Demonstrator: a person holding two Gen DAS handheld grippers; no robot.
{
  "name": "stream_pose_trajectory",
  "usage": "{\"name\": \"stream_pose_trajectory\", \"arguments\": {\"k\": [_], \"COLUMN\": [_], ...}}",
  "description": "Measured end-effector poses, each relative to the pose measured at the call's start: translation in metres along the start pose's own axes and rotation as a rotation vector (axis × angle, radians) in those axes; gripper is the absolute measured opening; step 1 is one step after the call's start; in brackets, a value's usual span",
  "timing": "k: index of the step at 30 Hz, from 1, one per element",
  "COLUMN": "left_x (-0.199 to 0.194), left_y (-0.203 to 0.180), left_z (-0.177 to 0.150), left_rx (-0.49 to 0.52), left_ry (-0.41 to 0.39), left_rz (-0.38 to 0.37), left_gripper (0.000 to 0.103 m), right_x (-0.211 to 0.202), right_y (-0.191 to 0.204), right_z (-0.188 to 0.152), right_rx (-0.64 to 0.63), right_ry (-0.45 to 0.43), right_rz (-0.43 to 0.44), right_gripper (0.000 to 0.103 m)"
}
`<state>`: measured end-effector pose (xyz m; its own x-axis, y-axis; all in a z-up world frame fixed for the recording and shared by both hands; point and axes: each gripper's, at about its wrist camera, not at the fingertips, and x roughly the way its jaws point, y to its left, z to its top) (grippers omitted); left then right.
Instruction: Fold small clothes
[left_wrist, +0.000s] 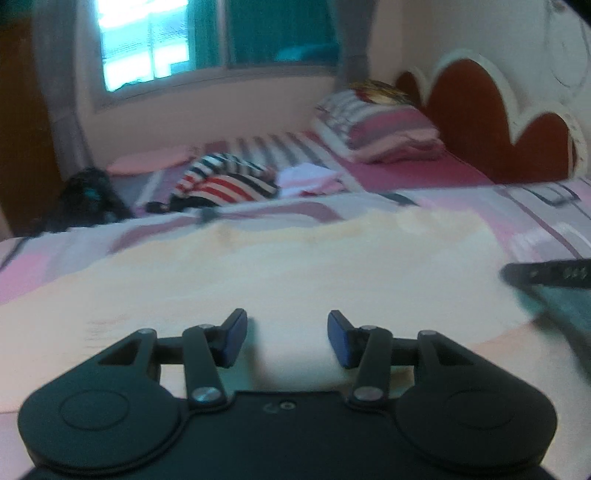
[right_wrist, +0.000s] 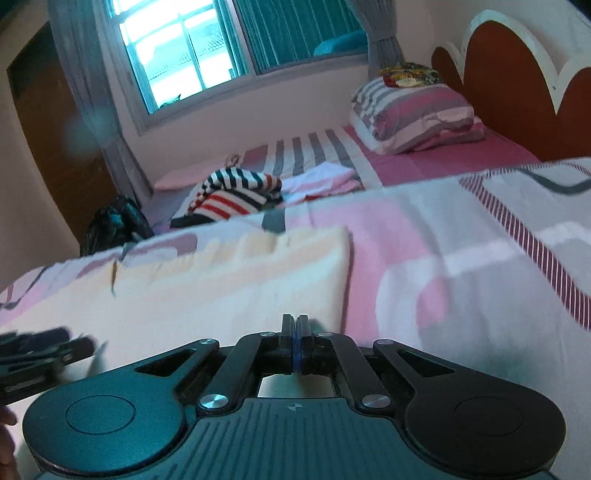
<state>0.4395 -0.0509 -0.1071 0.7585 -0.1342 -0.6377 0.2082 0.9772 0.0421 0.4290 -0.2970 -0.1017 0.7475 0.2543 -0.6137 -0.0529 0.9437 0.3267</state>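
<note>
A pale cream garment (left_wrist: 295, 266) lies spread flat on the pink and grey patterned bedspread (left_wrist: 535, 221). My left gripper (left_wrist: 288, 339) is open and empty, low over the cloth's near part. In the right wrist view the same cream garment (right_wrist: 229, 280) lies to the left and ahead, its right edge showing. My right gripper (right_wrist: 294, 343) is shut with nothing visible between its fingers, at the cloth's near right corner. The right gripper also shows at the right edge of the left wrist view (left_wrist: 546, 277). The left gripper shows at the lower left of the right wrist view (right_wrist: 37, 354).
A pile of striped clothes (right_wrist: 236, 195) and a pink-white garment (right_wrist: 325, 177) lie farther back on the bed. A striped pillow (right_wrist: 417, 114) rests by the red headboard (right_wrist: 517, 81). A dark bag (right_wrist: 114, 221) sits at the left, below the window (right_wrist: 177, 55).
</note>
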Motion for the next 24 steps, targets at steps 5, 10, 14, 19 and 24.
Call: {"name": "stream_pose_trajectory", "arguments": {"k": [5, 10, 14, 19, 24], "left_x": [0.000, -0.006, -0.013, -0.008, -0.002], "left_y": [-0.002, 0.030, 0.004, -0.040, -0.024], "left_z": [-0.014, -0.016, -0.004, -0.001, -0.012], "left_rx": [-0.007, -0.076, -0.062, -0.038, -0.040], "left_ry": [0.016, 0.010, -0.021, 0.001, 0.019], "left_rz": [-0.003, 0.077, 0.026, -0.032, 0.022], "left_gripper": [0.050, 0.047, 0.045, 0.046, 0.050], "right_x": [-0.017, -0.040, -0.049, -0.028, -0.025], "right_y": [-0.007, -0.008, 0.014, 0.042, 0.022], "right_z": [-0.016, -0.031, -0.029, -0.031, -0.034], "right_rx": [0.011, -0.059, -0.077, -0.075, -0.061], "right_ry": [0.011, -0.008, -0.071, -0.014, 0.016], "right_rz": [-0.015, -0.070, 0.038, 0.108, 0.028], "right_gripper": [0.000, 0.000, 0.000, 0.000, 0.000]}}
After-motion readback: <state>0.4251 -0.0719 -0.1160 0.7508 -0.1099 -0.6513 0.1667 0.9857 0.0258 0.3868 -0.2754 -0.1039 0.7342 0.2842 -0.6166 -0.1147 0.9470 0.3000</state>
